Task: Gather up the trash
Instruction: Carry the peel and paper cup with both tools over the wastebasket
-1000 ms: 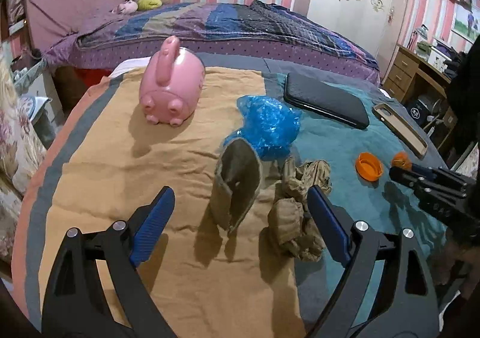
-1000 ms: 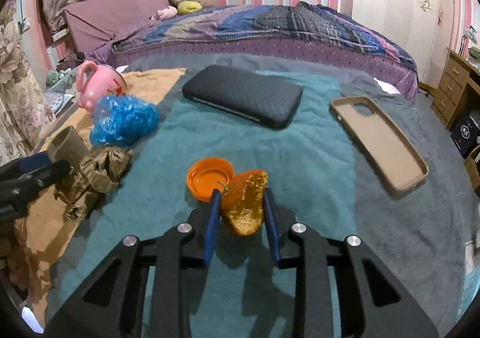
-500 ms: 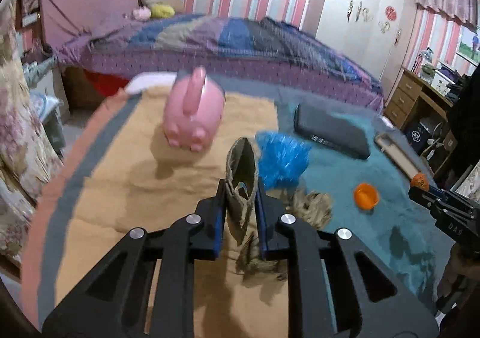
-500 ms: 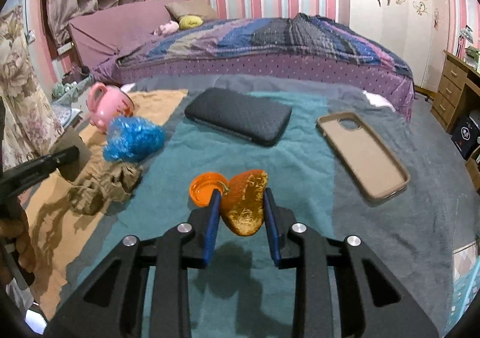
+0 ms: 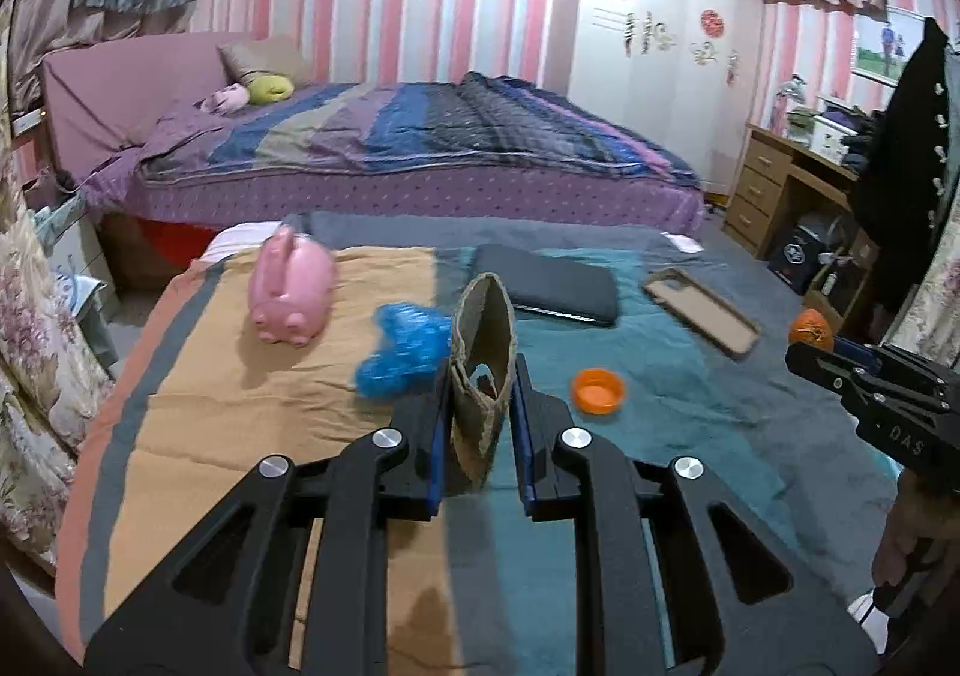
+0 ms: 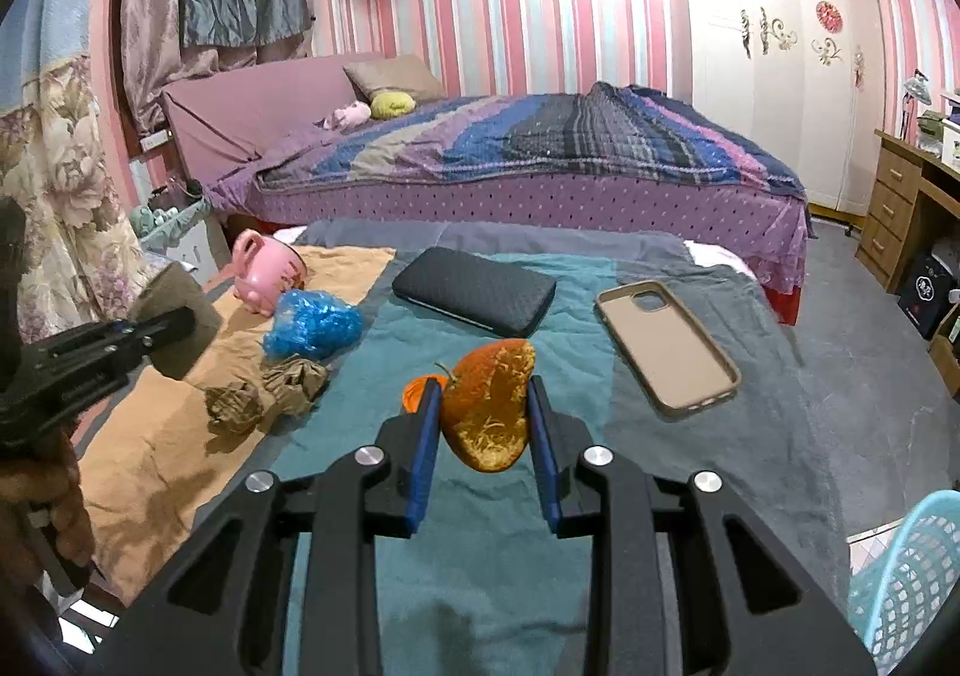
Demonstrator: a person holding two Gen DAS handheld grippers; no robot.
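Both tongs grip trash: left tongs [image 5: 480,412] pinch a cardboard tube [image 5: 483,352], right tongs [image 6: 485,418] squeeze orange peel [image 6: 492,406]; either could slip, loosely pinched.

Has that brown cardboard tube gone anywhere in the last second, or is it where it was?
Yes. The cardboard tube stood beside the crumpled brown paper; now the left gripper is shut on it and has carried it up and away.

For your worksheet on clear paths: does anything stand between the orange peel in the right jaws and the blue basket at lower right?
Nothing visible does: the orange peel hangs above bare blanket, and the blue basket sits beside the bed.
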